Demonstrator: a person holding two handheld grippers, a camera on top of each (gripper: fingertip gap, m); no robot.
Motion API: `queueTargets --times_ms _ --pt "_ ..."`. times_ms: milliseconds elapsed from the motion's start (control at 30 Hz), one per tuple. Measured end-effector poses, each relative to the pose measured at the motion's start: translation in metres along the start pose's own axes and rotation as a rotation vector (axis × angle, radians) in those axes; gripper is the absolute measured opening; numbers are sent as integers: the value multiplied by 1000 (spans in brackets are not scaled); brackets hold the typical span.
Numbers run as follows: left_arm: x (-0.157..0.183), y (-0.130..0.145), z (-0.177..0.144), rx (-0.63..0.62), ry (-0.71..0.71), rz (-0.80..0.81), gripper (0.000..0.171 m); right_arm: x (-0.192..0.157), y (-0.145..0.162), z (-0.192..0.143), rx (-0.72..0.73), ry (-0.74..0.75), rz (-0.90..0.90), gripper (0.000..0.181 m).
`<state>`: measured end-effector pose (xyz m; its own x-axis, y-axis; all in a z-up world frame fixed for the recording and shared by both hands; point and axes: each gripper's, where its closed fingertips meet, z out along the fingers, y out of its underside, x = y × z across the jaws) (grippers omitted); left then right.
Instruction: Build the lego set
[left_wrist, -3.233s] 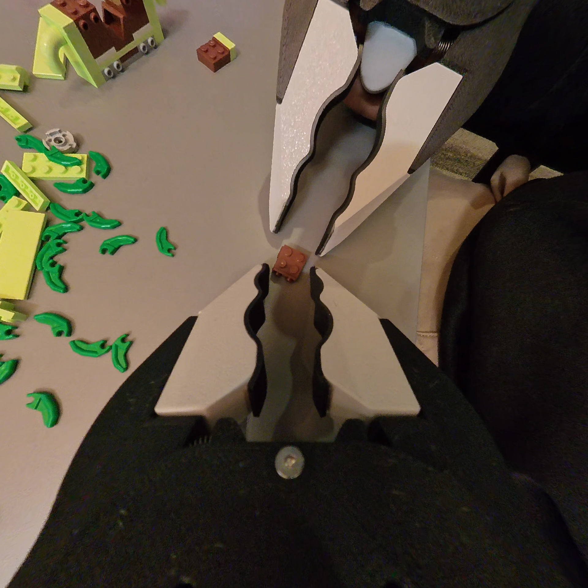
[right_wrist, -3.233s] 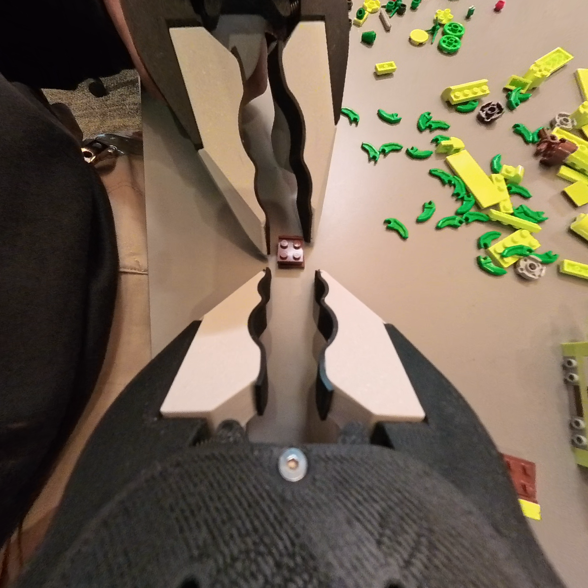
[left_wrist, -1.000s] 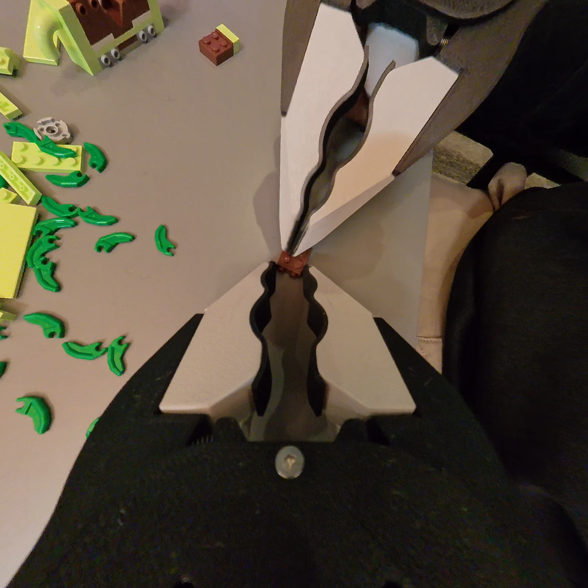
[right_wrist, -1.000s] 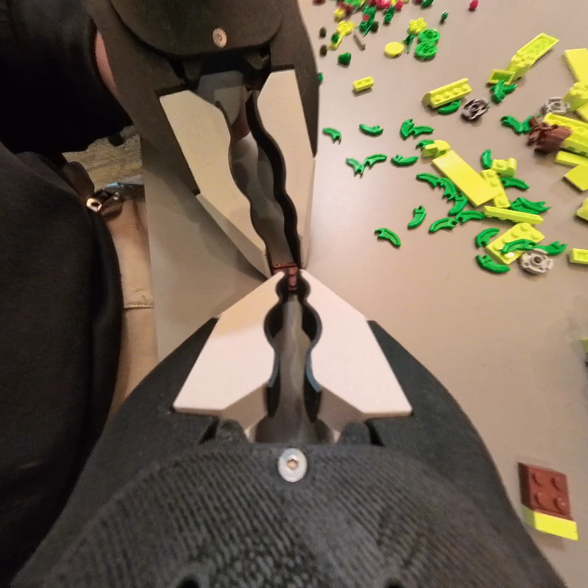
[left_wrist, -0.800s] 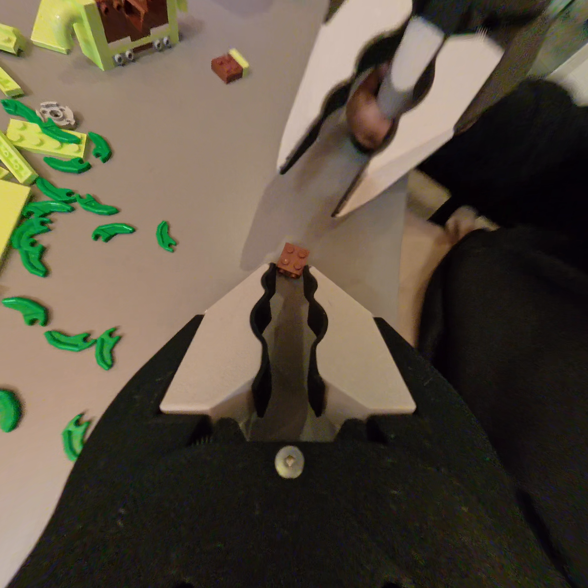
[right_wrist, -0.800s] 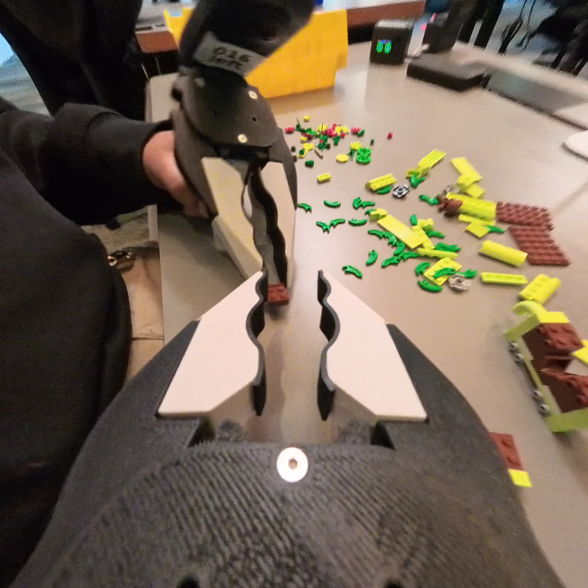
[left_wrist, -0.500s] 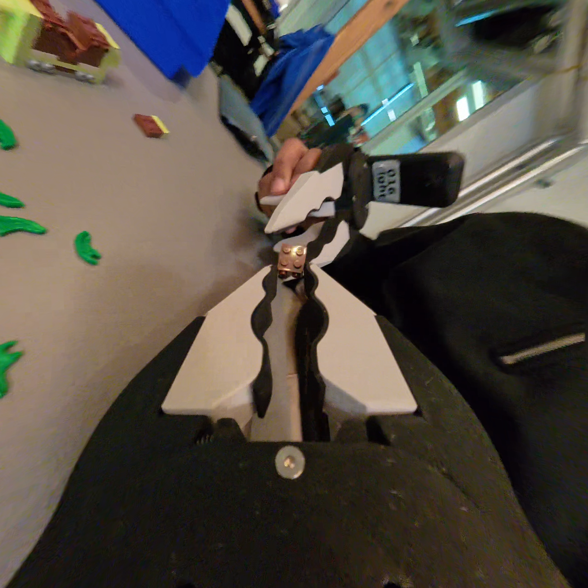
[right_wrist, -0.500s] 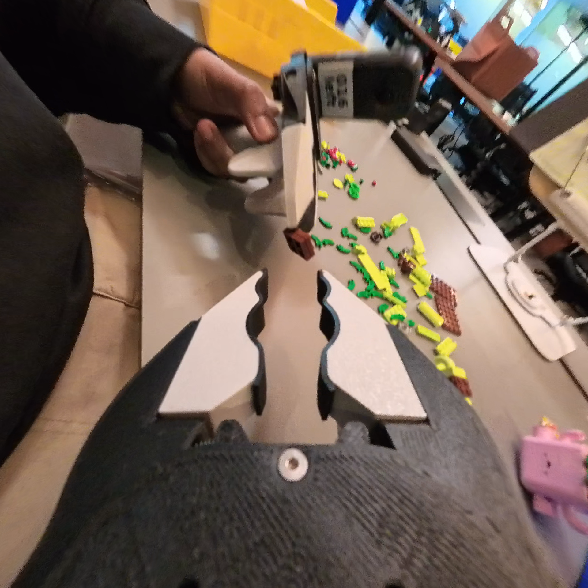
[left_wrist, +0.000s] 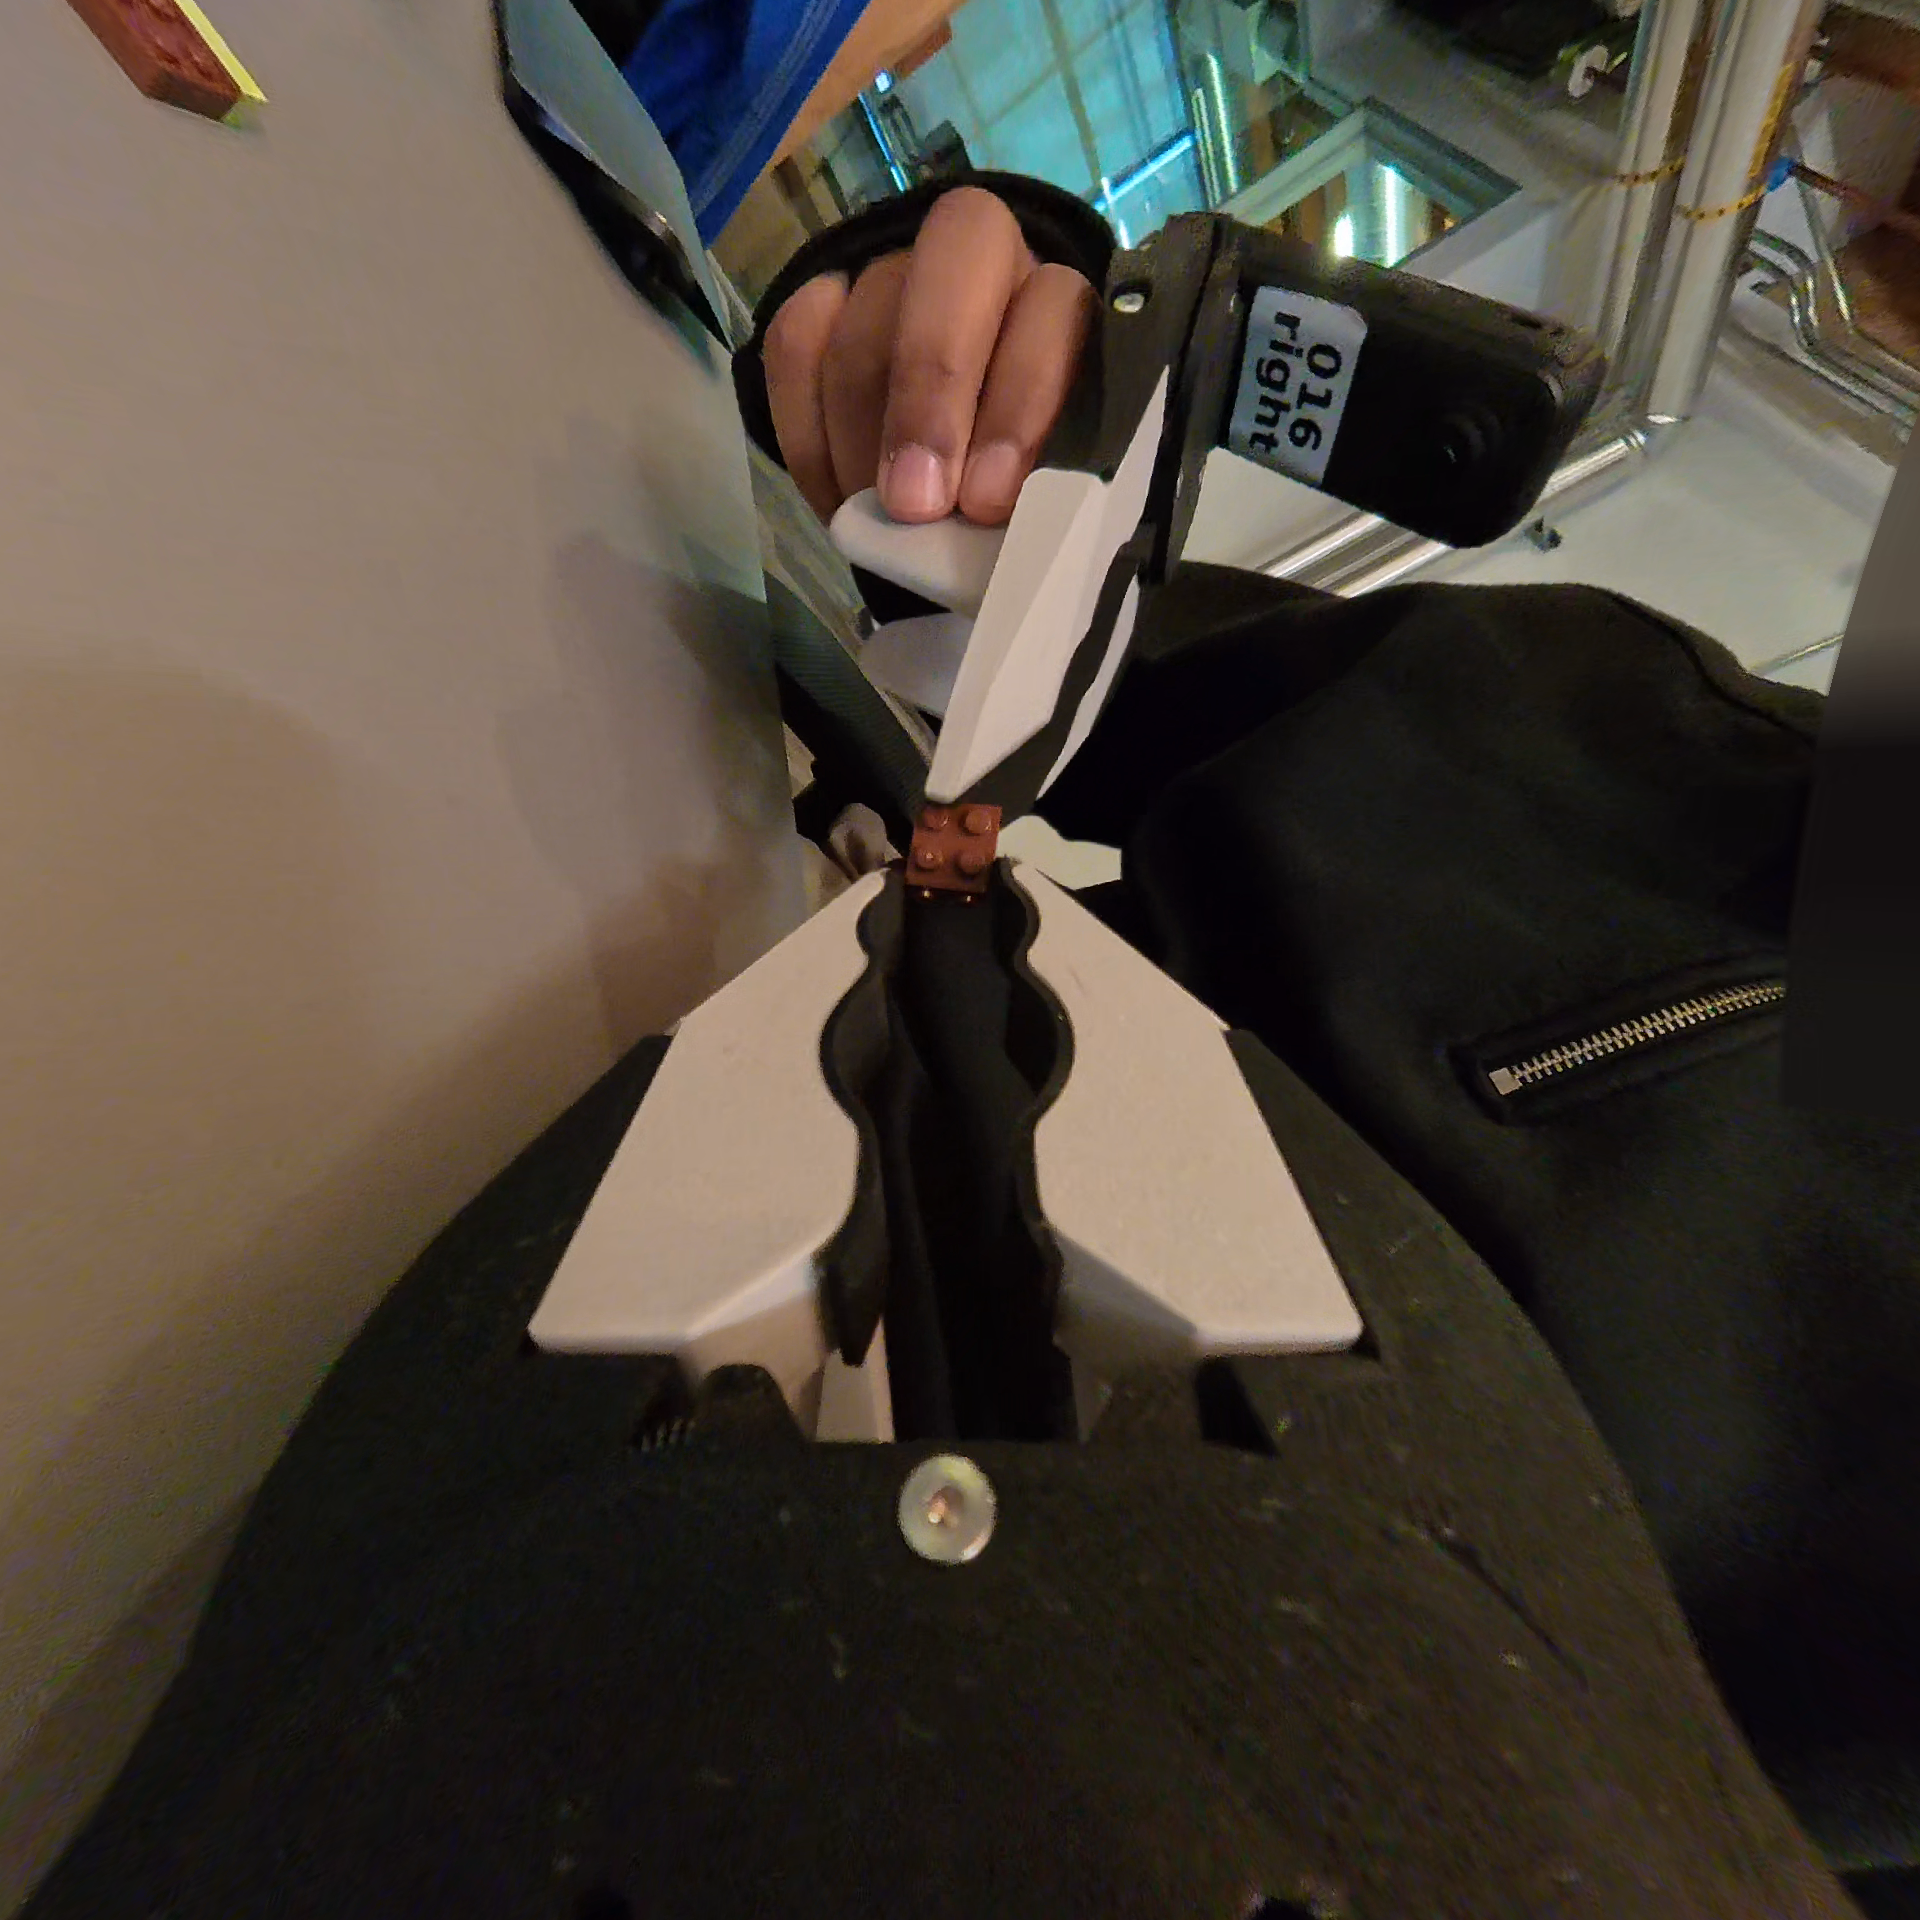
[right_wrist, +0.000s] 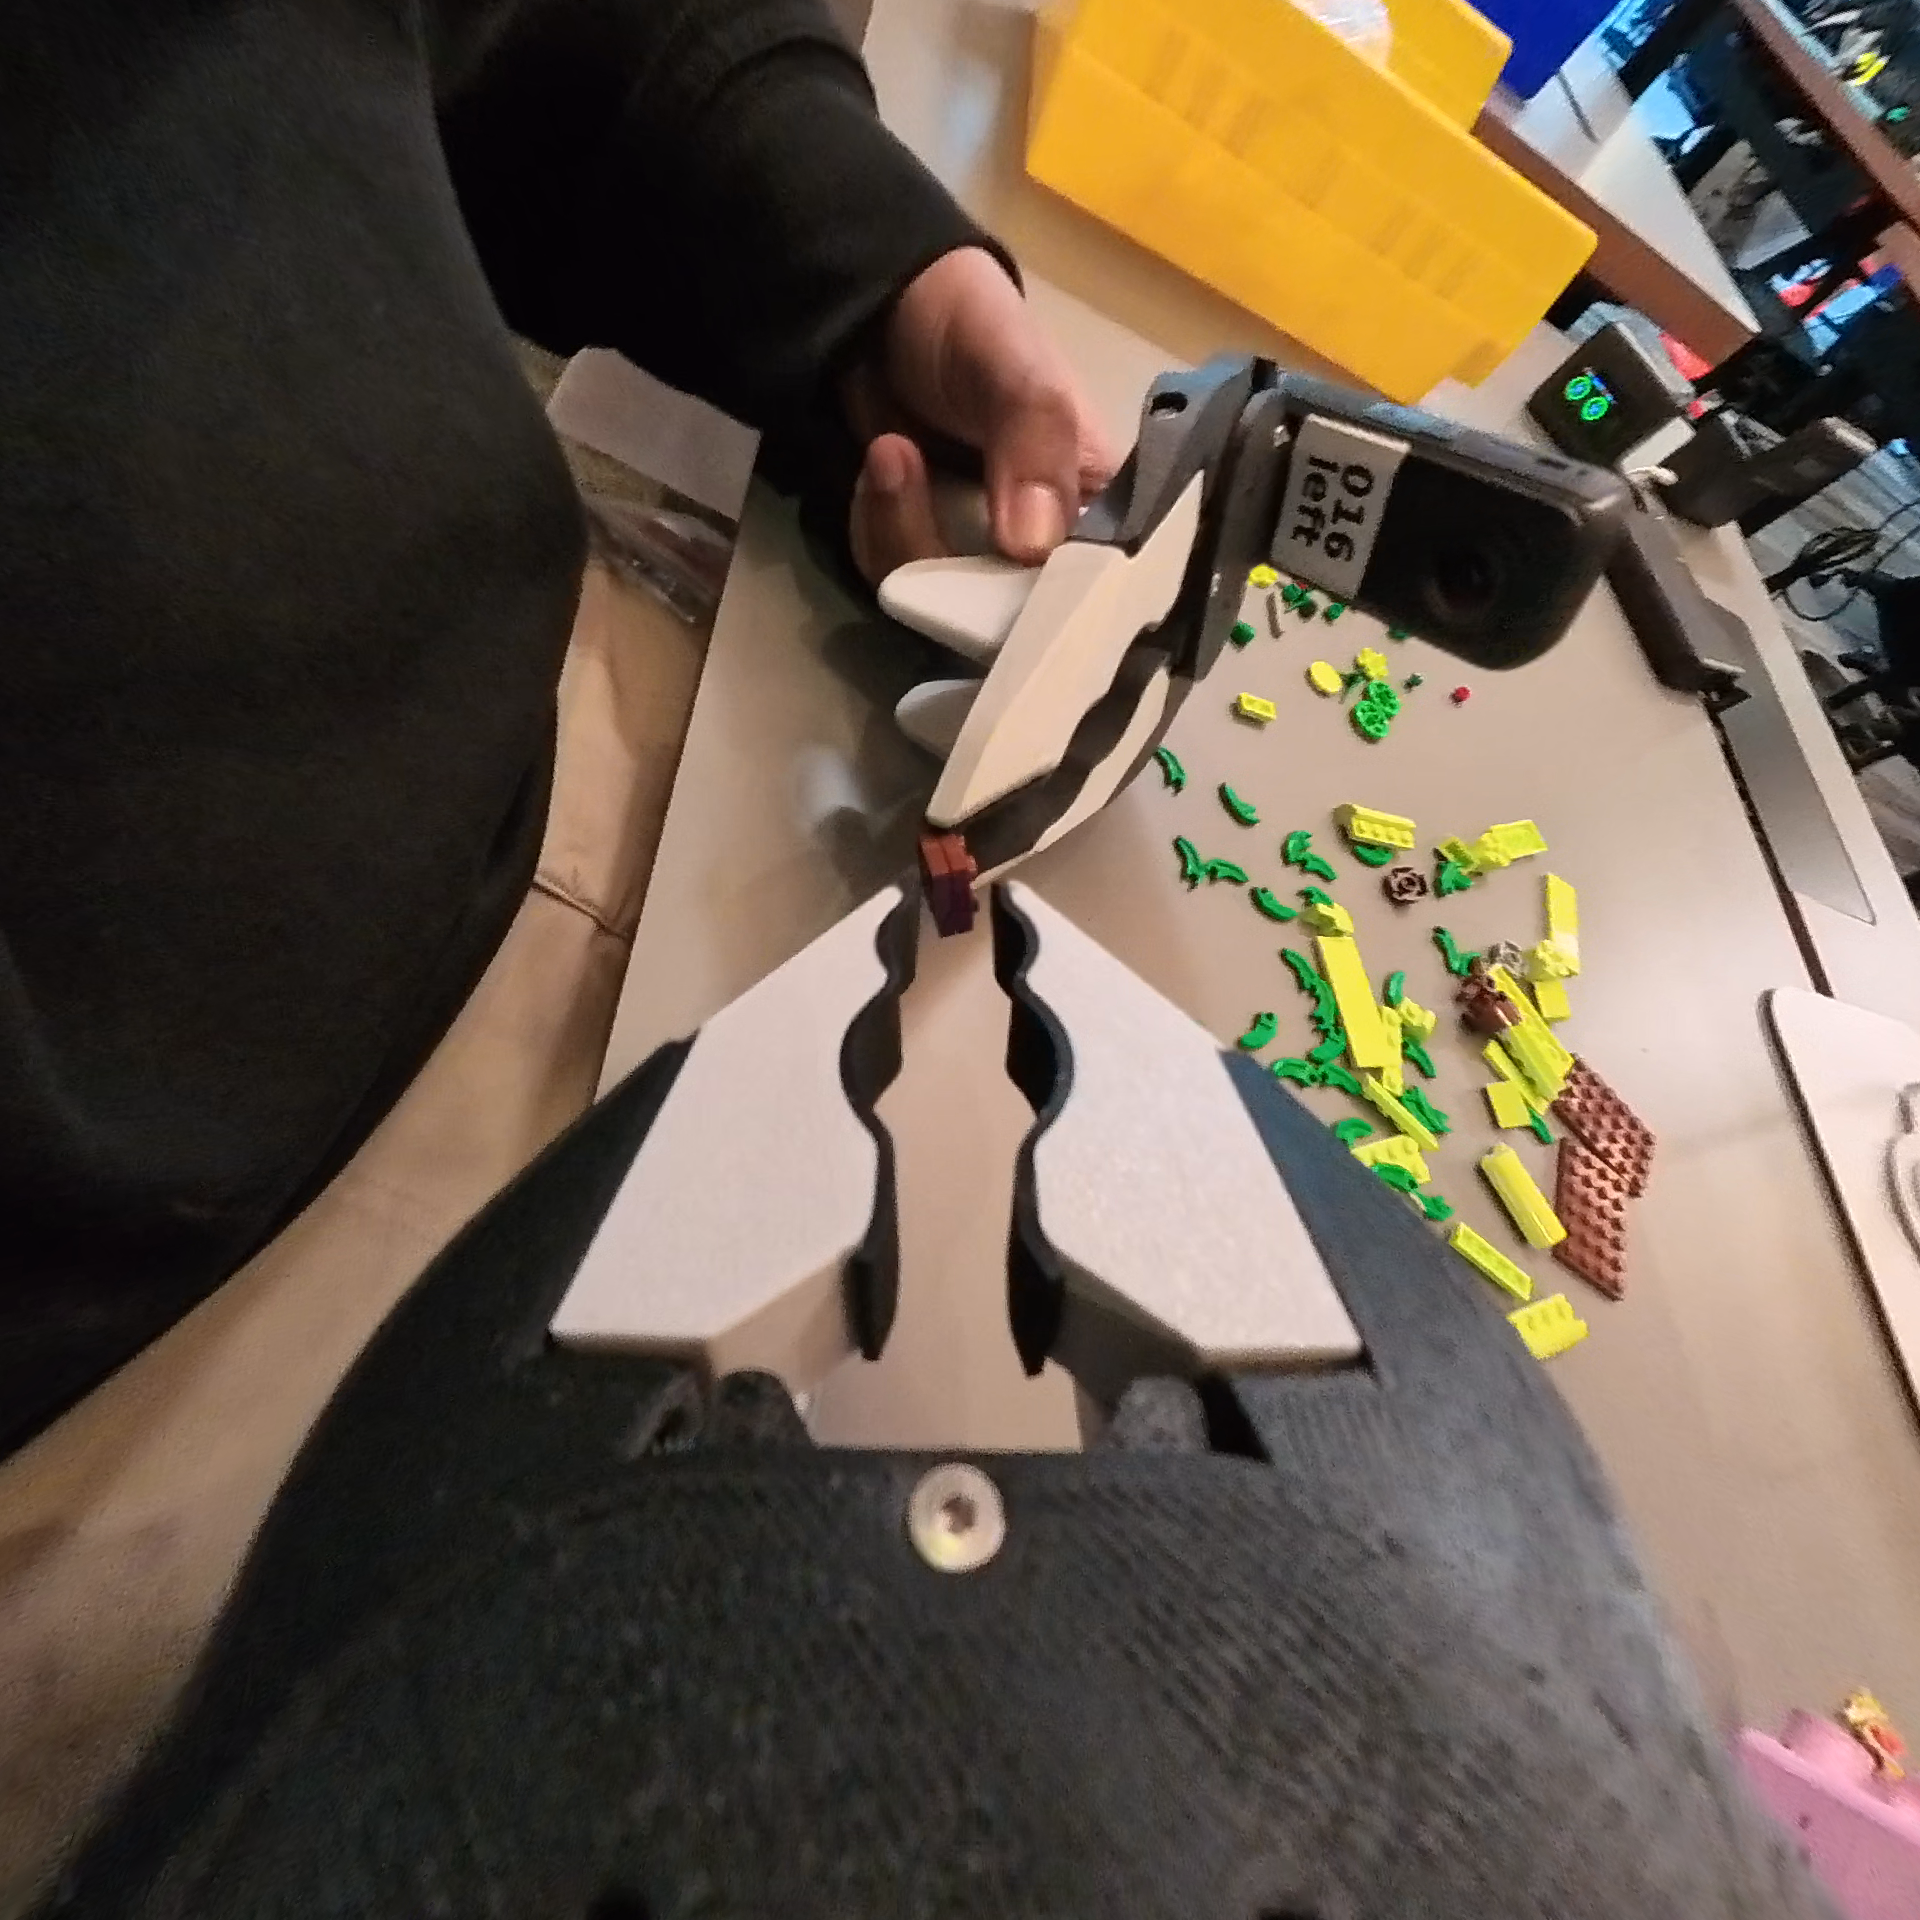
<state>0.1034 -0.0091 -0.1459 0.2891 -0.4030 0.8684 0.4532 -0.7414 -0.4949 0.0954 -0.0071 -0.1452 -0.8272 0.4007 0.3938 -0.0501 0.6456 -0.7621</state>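
Because the left tool (left_wrist: 951, 883) pinches the small brown brick (left_wrist: 954, 854) only by its tips, lifted clear of the bench (right_wrist: 1662, 831), while the right tool (right_wrist: 948, 902) gapes loose just beside it, a nudge from those approaching fingers could tip the brick out and drop it among the loose pieces (right_wrist: 1382, 1018) far right.

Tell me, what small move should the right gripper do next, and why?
Probably close the right gripper on the brown brick. Its jaws are open on both sides of the brick, which the left gripper holds in the air above the table.
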Motion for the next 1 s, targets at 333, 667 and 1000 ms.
queueTargets --times_ms 333,667,1000 --pt "-3 1 0 1 1 -26 15 -4 0 3 12 -43 -16 6" --pt "-7 2 1 -2 -16 -35 15 -6 4 4 -20 -84 40 6" --pt "0 1 1 6 35 -32 15 -3 -1 -1 41 -64 75 14"
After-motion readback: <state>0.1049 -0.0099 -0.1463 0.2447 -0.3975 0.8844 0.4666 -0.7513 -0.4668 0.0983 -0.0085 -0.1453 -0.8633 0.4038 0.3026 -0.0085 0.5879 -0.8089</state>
